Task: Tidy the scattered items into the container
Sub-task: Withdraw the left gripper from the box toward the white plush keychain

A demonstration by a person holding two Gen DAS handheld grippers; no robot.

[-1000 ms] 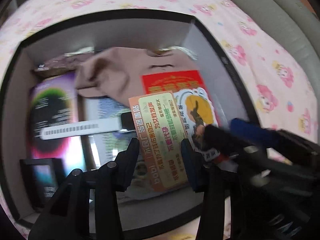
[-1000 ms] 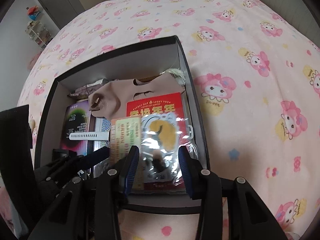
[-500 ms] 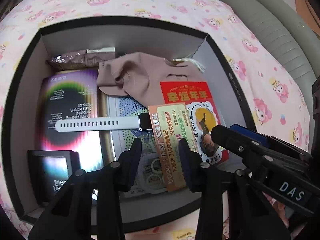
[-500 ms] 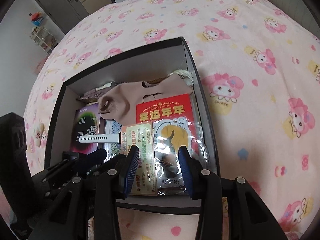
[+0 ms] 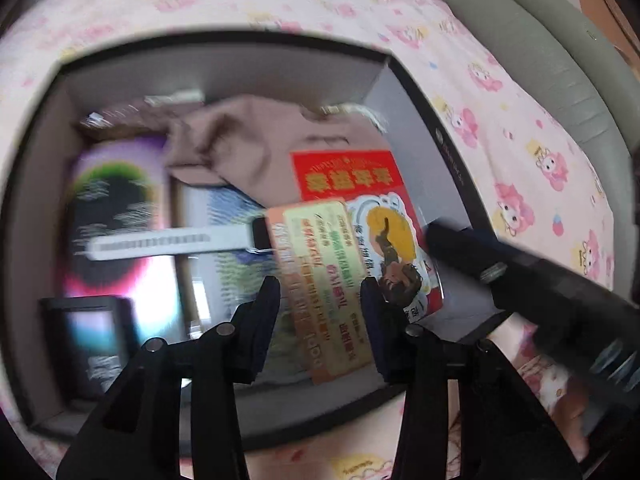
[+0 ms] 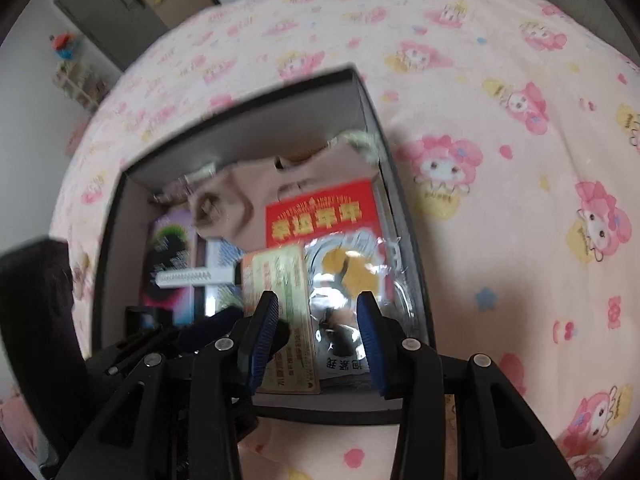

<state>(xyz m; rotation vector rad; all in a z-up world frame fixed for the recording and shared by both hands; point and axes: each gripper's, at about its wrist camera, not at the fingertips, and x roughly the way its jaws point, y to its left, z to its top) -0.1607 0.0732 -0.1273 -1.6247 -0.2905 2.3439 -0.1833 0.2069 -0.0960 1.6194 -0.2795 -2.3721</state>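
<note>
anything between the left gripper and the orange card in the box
Nothing visible does. The left gripper is open above the orange card, which lies uncovered on top of the other items in the box.

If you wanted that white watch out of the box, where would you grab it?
Probably the white strap, near its free left end, coming straight down from above. The watch lies flat across the other items, and its face end is tucked against the orange card.

Matt grey cardboard box [image 5: 420,120] holds soft tan cloth [image 5: 248,148], a glossy foil packet [image 6: 352,268], and a red paper envelope [image 5: 344,176].
</note>
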